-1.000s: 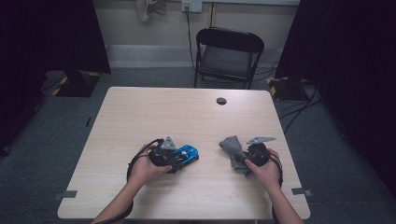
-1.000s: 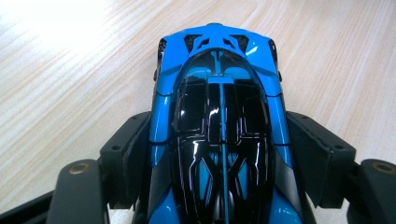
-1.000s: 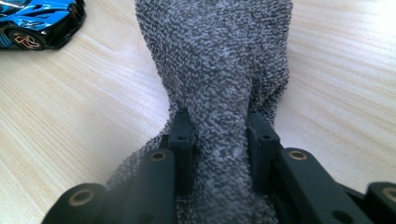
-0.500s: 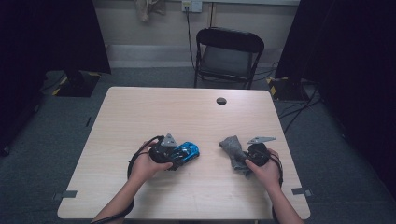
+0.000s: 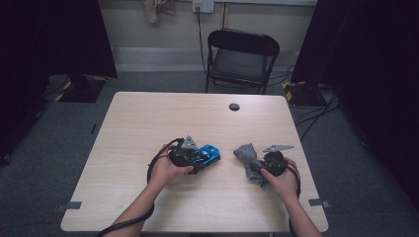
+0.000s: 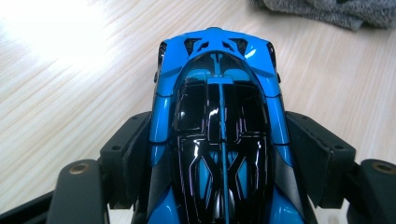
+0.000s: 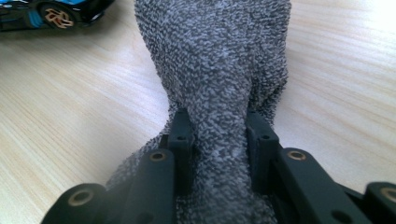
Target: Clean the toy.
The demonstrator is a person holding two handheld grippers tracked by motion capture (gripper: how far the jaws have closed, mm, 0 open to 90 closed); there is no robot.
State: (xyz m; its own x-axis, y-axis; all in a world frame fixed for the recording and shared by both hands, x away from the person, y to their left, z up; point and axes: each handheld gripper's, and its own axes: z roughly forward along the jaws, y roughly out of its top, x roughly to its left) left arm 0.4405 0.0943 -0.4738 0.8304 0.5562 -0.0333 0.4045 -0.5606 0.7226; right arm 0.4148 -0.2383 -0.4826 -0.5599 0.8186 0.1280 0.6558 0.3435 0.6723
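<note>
Your left gripper (image 5: 195, 157) sits toward the near middle of the bench (image 5: 148, 118), and its fingers (image 6: 128, 154) are clamped on the flanks of a blue-and-black toy car (image 5: 206, 154). In the left gripper view the toy car's glossy roof runs straight up between the two black fingers, one pressed against each side of the body, with its far end pointing away over the pale wood. From the high view the toy car pokes out of the gripper toward the middle of the bench, aimed at the cloth on your right.

Your right gripper (image 5: 264, 164) rests near the right-hand edge, its fingers (image 7: 180, 135) pinched together on a grey terry cloth (image 5: 248, 159). In the right gripper view the cloth is squeezed into a narrow waist between the two fingers and fans out wider beyond them, lying on the bench. The toy car shows in the top left corner of that view, near the cloth but apart from it, wheels on the wood.

Both of your hands lie low over the near half of the bench. A small dark round disc (image 5: 234, 106) lies on the far side, well apart from both grippers, and a black folding chair (image 5: 242, 59) stands beyond the far edge.
</note>
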